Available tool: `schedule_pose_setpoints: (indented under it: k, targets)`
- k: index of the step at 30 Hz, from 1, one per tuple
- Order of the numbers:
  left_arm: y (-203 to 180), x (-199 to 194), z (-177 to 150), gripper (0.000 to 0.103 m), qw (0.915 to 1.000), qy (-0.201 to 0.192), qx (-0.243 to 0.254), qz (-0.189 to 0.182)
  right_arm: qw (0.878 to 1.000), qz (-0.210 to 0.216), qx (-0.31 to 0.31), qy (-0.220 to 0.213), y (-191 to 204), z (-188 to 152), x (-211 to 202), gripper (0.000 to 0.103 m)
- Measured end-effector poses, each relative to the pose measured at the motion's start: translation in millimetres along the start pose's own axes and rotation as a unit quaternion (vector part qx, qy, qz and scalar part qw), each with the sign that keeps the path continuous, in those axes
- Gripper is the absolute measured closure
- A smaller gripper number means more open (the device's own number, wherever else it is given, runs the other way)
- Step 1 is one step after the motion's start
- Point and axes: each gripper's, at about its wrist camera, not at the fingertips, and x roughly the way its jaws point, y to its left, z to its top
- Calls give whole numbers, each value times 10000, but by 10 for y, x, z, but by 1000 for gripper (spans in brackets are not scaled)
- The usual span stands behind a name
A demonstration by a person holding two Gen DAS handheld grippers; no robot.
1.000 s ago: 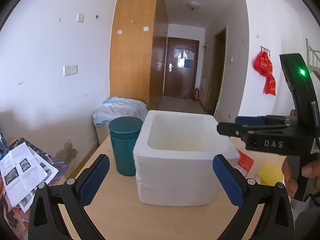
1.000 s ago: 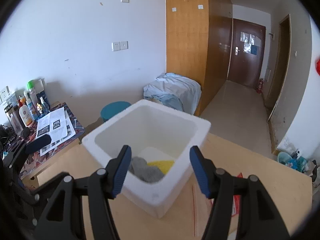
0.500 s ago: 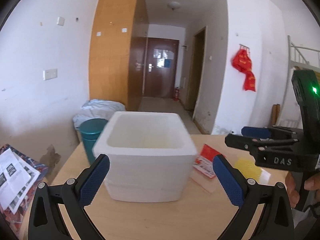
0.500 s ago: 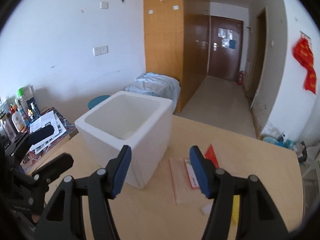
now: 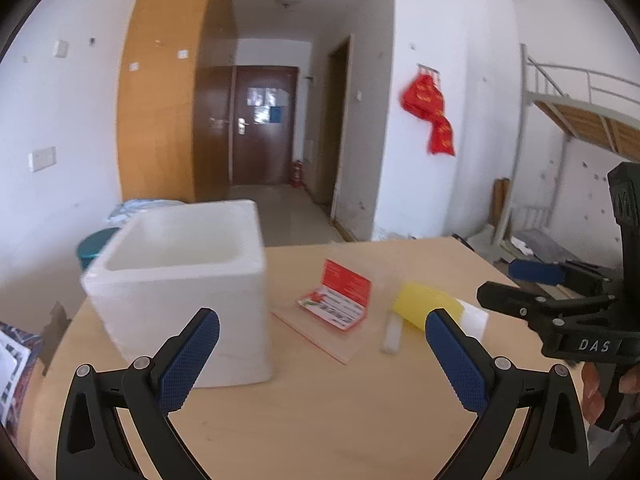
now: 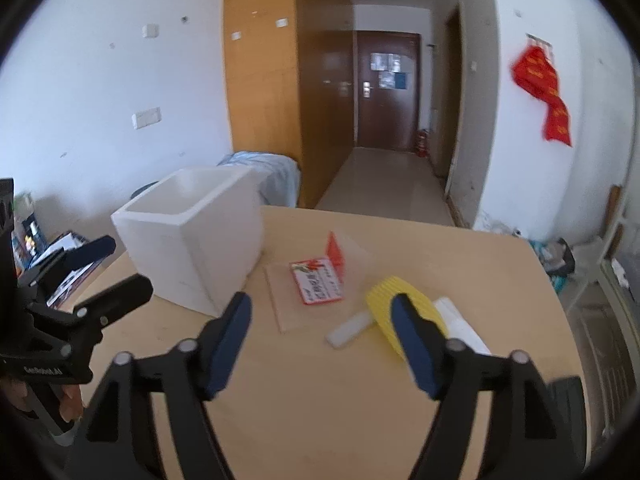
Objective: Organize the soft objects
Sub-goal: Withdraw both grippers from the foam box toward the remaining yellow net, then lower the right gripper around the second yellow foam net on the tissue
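While both grippers hang over the near part of the wooden table point(image 6: 320, 420), I read this as the reach toward the next soft thing, with nothing in hand yet. My right gripper point(image 6: 320, 336) has its blue-padded jaws spread wide, having just been opening further, and nothing sits between them; the right-hand pad stands in front of the yellow sponge point(image 6: 386, 300) in that view, but I cannot tell that it touches it. My left gripper point(image 5: 320, 360) is also spread wide and empty, off to the left of the right one. Just past the fingers, the sponge lies on the table with a white foam strip point(image 6: 348, 330) beside it and something white, too blurred to name, against its far right side. A little farther on lies a clear plastic sleeve holding a red and white card point(image 5: 336, 296), between the sponge and the white foam box point(image 5: 180, 280). The box stands on the left part of the table, its opening upward; from here I cannot see what lies inside it. Beyond it a teal bin point(image 5: 94, 244) peeks out, then a heap of pale blue cloth point(image 6: 272, 176), and the corridor with its brown door point(image 5: 264, 124). Next, I judge, the right gripper should settle down so the sponge sits squarely between the pads, close gently since it will squash, then carry it left over the box.
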Motion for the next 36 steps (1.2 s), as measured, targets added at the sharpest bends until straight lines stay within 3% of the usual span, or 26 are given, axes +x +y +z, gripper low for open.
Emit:
schedule_pose_setpoints:
  k: [16, 36]
  targets:
    - [-441, 343, -100, 0, 9968, 220, 124, -765, 9991, -260, 274, 198, -476, -315, -85, 21]
    - [-549, 1180, 101, 0, 9959, 694, 61, -581, 9982, 164, 156, 557, -840, -260, 588, 20]
